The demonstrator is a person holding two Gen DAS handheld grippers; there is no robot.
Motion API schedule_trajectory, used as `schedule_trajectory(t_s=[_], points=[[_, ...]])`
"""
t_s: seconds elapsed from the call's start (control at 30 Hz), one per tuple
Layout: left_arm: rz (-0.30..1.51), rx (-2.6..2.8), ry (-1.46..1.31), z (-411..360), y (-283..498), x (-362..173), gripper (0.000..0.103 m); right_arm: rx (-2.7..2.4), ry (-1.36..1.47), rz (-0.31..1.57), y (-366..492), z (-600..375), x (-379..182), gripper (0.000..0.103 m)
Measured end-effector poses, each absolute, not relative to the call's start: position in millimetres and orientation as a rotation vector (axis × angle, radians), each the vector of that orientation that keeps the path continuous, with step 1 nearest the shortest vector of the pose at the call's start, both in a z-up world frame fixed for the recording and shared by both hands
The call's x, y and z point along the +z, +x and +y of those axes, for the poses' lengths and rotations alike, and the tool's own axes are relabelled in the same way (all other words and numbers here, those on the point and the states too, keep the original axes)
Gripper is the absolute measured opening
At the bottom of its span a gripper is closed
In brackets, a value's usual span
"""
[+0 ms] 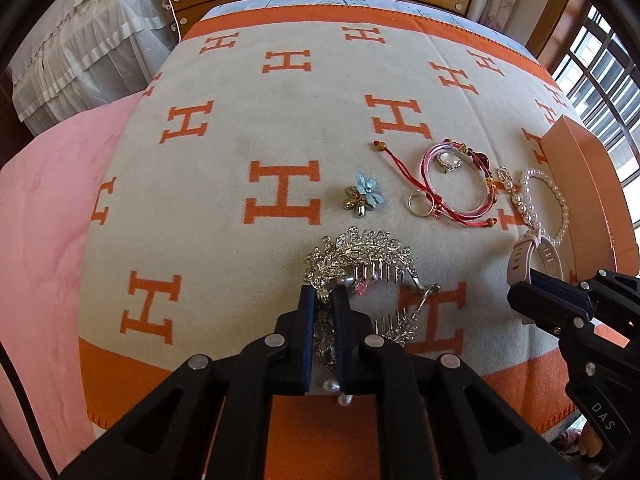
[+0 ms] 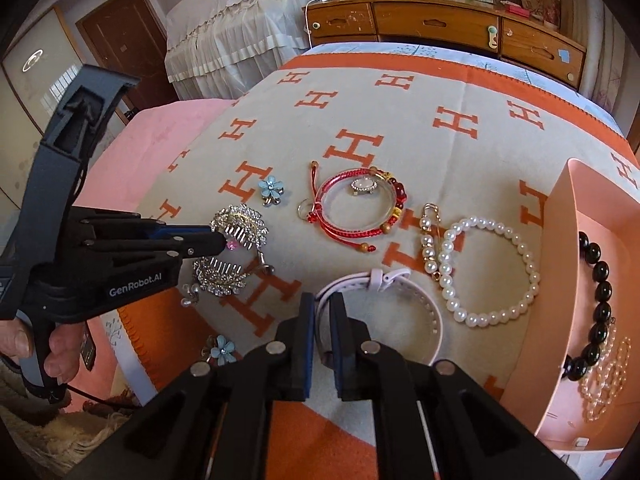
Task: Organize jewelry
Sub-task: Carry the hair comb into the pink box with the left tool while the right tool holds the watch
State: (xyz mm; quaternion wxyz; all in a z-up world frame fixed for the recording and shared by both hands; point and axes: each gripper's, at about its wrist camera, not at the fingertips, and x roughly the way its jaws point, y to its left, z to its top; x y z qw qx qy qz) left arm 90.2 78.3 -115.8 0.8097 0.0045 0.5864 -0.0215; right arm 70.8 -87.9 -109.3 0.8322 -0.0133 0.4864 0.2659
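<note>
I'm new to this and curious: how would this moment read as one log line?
left gripper: shut on rhinestone hair comb | right gripper: shut on pink watch strap | pink box: black beads inside

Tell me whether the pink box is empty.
No. In the right wrist view the pink box already holds a black bead bracelet and a pale pearl strand.

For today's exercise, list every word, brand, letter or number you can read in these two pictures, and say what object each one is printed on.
"GenRobot.AI": white print on the side of the left gripper, seen from the right wrist.
"DAS": white letters on the body of the right gripper, seen from the left wrist.
"H": large orange letter repeated across the blanket.
Items on the dresser: too small to read.
</note>
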Motion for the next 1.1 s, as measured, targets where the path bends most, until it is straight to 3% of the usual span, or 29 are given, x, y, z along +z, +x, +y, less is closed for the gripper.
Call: schedule_trajectory(t_s=[0.37,0.7,0.9,1.1], points=[[1.13,-0.104,-0.037,57,70,-53,0.006,0.596,0.135,0.809,39,-134,-63,0.005],[0.957,-0.344,0.046,-51,93,17,0.006,0.38,0.284,0.671,32,-229,-39,0.001],[0.99,-0.468,0.071,-129,134,5,0.006,0.327,0.363,0.712,38,-264,-55,0.001],[1.11,-0.495,0.117,-187,166,-43,0.006,0.316,0.355,0.695,33,-276,-56,0.001]])
